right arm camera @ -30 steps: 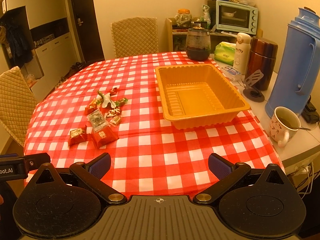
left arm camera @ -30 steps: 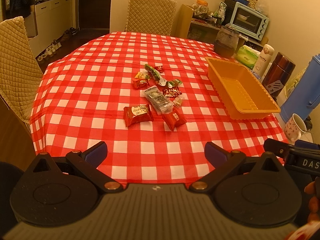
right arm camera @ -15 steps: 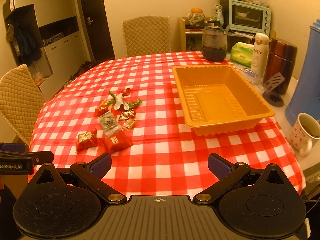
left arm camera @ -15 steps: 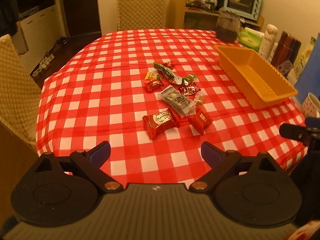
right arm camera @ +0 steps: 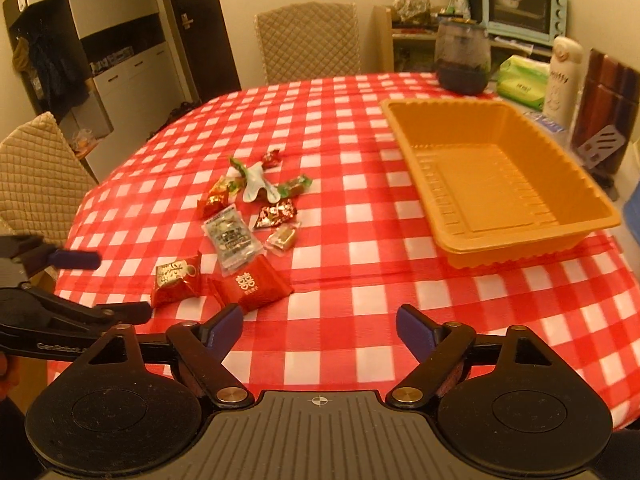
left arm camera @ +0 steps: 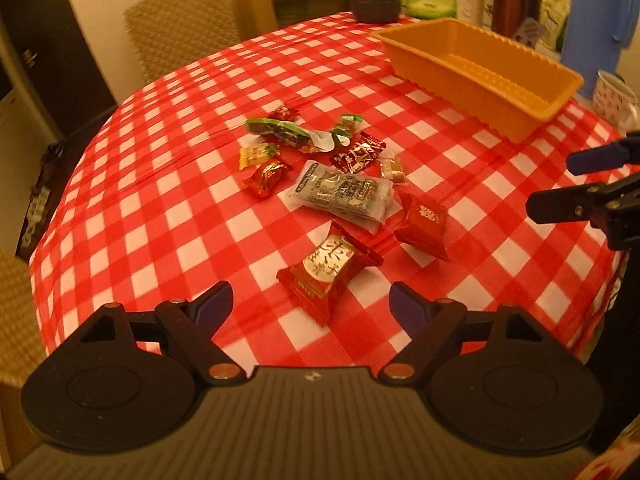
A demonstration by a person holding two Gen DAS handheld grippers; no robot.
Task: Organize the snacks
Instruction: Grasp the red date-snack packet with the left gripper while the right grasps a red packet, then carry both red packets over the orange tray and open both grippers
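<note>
Snacks: we see a loose cluster of wrapped snacks point(left arm camera: 340, 184) lying on the tablecloth near the table's middle, left of the tray.
Nearest packet: a red packet with gold characters point(left arm camera: 326, 272) lies flat just ahead of the left gripper's fingertips, between them in the left wrist view; we see it untouched.
Second red packet: a red packet with a white double-happiness mark point(right arm camera: 250, 286) lies just beside the first, close ahead of the right gripper's left finger.
Clear packet: a transparent packet with dark print point(left arm camera: 344, 194) rests in the middle of the cluster, its near edge touching or overlapping the red ones.
Small sweets: behind it we note several small wrapped candies and a green-and-white wrapper point(left arm camera: 296, 136), scattered close together.
Tray: an orange plastic tray point(right arm camera: 420, 148) stands on the right part of the table, well apart from the cluster; we see nothing inside it.
Left gripper: the left gripper point(left arm camera: 310, 306) hovers low over the near table edge, jaws spread wide and holding nothing.
Right gripper: the right gripper point(right arm camera: 320, 330) hangs over the near edge, jaws likewise apart and empty.
Tablecloth: a red-and-white checked tablecloth point(right arm camera: 340, 344) covers the table.
Surroundings: past the tray stand a dark glass jar point(right arm camera: 462, 60), a white bottle point(right arm camera: 560, 76) and a blue thermos point(left arm camera: 600, 20); quilted chairs point(right arm camera: 308, 42) flank the table.
</note>
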